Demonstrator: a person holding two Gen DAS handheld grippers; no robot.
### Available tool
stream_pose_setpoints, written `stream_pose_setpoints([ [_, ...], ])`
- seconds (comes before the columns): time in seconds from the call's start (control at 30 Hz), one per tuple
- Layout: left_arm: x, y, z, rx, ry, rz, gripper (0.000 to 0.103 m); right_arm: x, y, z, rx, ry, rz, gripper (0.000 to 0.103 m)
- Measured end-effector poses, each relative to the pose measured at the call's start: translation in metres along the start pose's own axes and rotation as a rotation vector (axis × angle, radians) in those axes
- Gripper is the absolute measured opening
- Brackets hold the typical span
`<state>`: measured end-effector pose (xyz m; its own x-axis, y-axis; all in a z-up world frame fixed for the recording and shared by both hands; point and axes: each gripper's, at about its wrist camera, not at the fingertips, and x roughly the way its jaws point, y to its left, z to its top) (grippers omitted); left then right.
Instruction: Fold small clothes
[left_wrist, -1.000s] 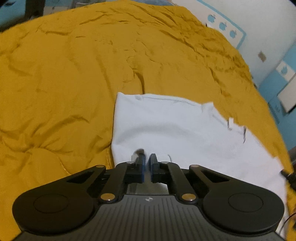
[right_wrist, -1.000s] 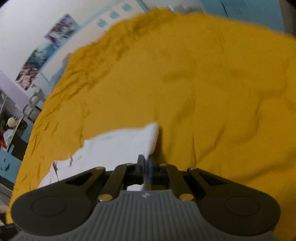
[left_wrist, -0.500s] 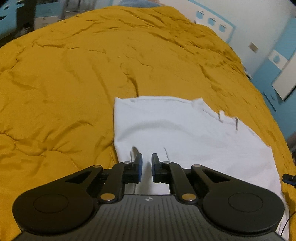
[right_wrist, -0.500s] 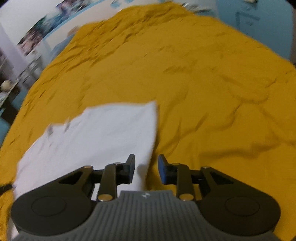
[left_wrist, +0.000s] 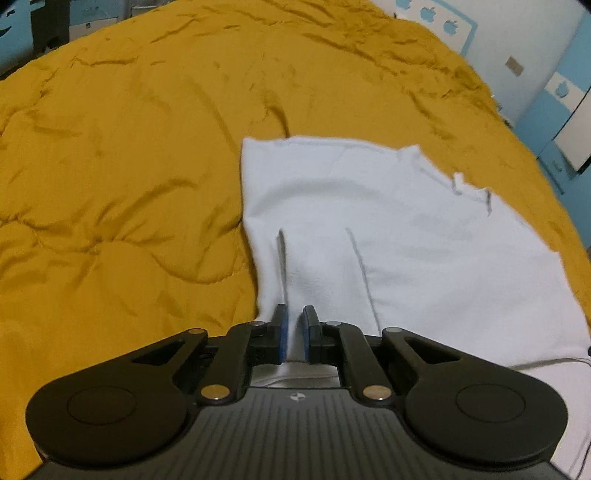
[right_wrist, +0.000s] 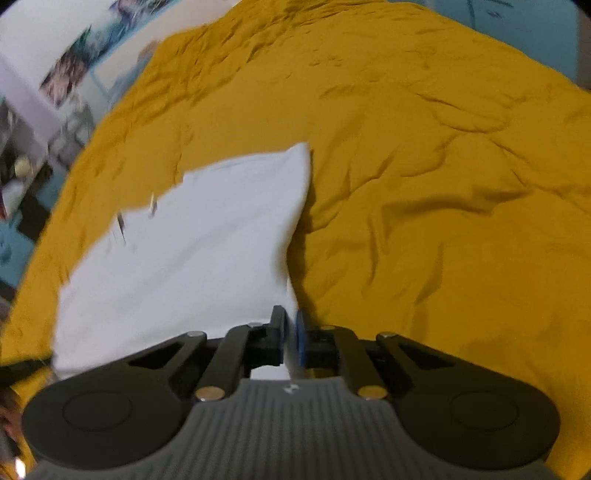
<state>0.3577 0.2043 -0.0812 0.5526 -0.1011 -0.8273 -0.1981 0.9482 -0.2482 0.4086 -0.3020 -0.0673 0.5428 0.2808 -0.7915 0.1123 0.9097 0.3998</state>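
Observation:
A small white garment (left_wrist: 388, 236) lies spread on the mustard-yellow bedspread (left_wrist: 110, 166). In the left wrist view my left gripper (left_wrist: 293, 321) pinches the garment's near edge between its blue pads, with cloth pulled into two creases ahead of it. In the right wrist view the garment (right_wrist: 192, 236) reaches from the middle to the left, and my right gripper (right_wrist: 290, 325) is shut on its near right edge, which lifts up to the jaws.
The bedspread (right_wrist: 443, 184) is rumpled with folds all around the garment. White and blue walls and furniture (left_wrist: 546, 85) stand beyond the bed's far right edge. Shelves with clutter (right_wrist: 26, 162) stand at the left in the right wrist view.
Both grippers opened half a second ago and have now closed on the garment's near edge. The garment's edge now rises to the jaws with fresh creases.

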Motion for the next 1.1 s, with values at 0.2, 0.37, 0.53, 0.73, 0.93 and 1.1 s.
stream_pose_setpoints([
  [0.2,-0.004,0.001,-0.002,-0.011,0.005,0.027,0.015,0.022,-0.008,-0.015,0.0,0.049,-0.075,0.0],
  [0.37,-0.033,0.0,-0.002,0.043,-0.003,0.017,0.016,-0.003,0.017,-0.015,-0.164,0.036,-0.123,0.013],
  [0.53,-0.072,-0.012,-0.012,0.186,-0.001,-0.018,0.017,-0.051,0.025,-0.029,-0.259,0.044,-0.08,0.015],
  [0.73,-0.122,-0.03,-0.042,0.365,-0.002,-0.09,0.018,-0.106,0.035,-0.063,-0.382,0.063,-0.038,0.025],
  [0.93,-0.156,-0.052,-0.089,0.577,0.038,-0.13,0.025,-0.143,0.05,-0.117,-0.514,0.102,0.014,0.035],
  [1.1,-0.174,-0.065,-0.135,0.727,0.085,-0.134,0.028,-0.161,0.057,-0.165,-0.634,0.138,0.01,0.037],
])
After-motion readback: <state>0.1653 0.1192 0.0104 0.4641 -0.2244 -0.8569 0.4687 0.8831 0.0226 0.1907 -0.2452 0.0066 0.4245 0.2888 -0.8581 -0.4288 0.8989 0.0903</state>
